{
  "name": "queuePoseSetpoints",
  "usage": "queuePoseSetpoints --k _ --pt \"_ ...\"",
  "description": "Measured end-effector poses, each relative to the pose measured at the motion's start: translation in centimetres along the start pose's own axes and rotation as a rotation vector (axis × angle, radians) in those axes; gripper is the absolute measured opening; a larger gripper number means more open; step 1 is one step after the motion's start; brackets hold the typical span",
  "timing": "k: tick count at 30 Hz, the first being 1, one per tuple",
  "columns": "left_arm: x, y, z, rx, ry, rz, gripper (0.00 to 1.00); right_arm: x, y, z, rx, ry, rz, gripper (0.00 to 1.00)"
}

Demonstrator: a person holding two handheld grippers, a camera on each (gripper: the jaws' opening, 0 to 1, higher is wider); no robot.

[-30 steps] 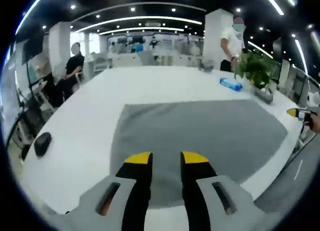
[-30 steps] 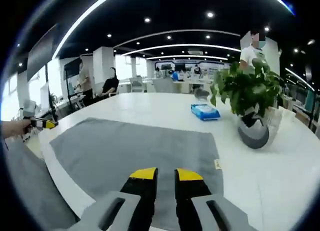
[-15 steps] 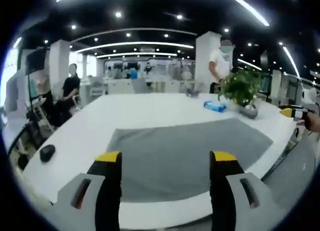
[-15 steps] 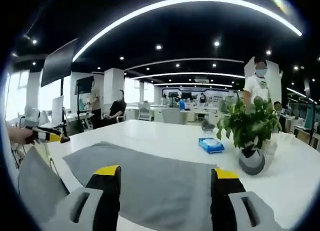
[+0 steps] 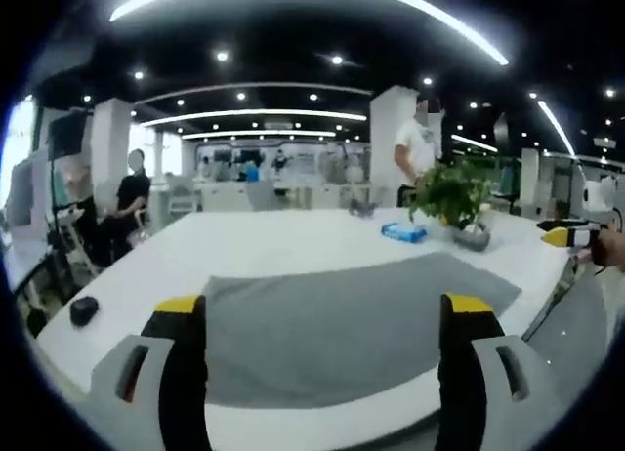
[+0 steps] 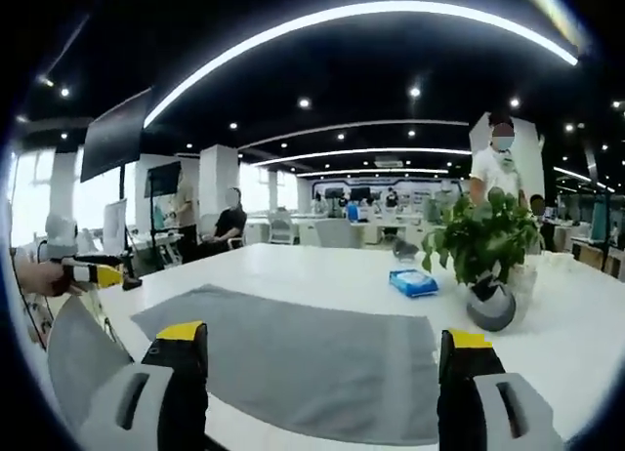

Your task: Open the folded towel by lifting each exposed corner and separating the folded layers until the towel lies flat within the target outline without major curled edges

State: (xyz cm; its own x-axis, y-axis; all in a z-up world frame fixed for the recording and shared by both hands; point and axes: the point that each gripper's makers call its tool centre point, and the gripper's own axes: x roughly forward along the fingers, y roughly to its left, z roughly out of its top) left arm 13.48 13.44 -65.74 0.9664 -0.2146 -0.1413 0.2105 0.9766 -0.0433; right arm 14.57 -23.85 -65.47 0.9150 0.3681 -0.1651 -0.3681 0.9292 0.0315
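A grey towel [image 5: 342, 309] lies spread flat on the white table [image 5: 254, 246], its edges smooth. My left gripper [image 5: 324, 319] hovers open above the table's near edge, its yellow-tipped jaws wide apart and holding nothing. The same towel [image 6: 303, 348] appears in the right gripper view, with a small tag at its right edge. My right gripper [image 6: 317, 348] is also open and clear of the cloth, raised above the near side. The right gripper [image 5: 576, 236] shows at the far right of the left gripper view, and the left gripper [image 6: 83, 272] shows at the left of the right gripper view.
A potted plant [image 6: 488, 261] and a blue pack [image 6: 412, 282] stand on the table beyond the towel. A black mouse [image 5: 83, 309] lies near the table's left edge. People [image 5: 125, 202] sit and stand around the office behind.
Both grippers went from shut to wide open and drew up and back from the towel, which now sits lower and farther in both views.
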Motion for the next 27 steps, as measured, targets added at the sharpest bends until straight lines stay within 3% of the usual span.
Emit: queuePoseSetpoints --k 3,9,18,22,27 --pt "0.2 -0.2 -0.8 -0.018 0.019 0.003 0.99 0.1 0.6 -0.3 -0.019 0.01 0.017 1.0" --pt "0.5 -0.3 -0.6 -0.079 -0.016 0.014 0.99 0.0 0.9 -0.9 -0.036 0.021 0.032 1.0" --pt "1.0 -1.4 -1.1 -0.025 0.014 -0.018 0.99 -0.1 0.1 -1.6 -0.044 0.021 0.011 1.0" --pt "1.0 -0.1 -1.7 -0.03 0.021 -0.013 0.99 0.0 0.1 -2.3 0.015 0.032 0.024 1.0" --pt "0.9 0.5 -1.8 -0.044 0.01 0.005 0.99 0.0 0.6 -3.1 0.019 0.06 0.027 1.0"
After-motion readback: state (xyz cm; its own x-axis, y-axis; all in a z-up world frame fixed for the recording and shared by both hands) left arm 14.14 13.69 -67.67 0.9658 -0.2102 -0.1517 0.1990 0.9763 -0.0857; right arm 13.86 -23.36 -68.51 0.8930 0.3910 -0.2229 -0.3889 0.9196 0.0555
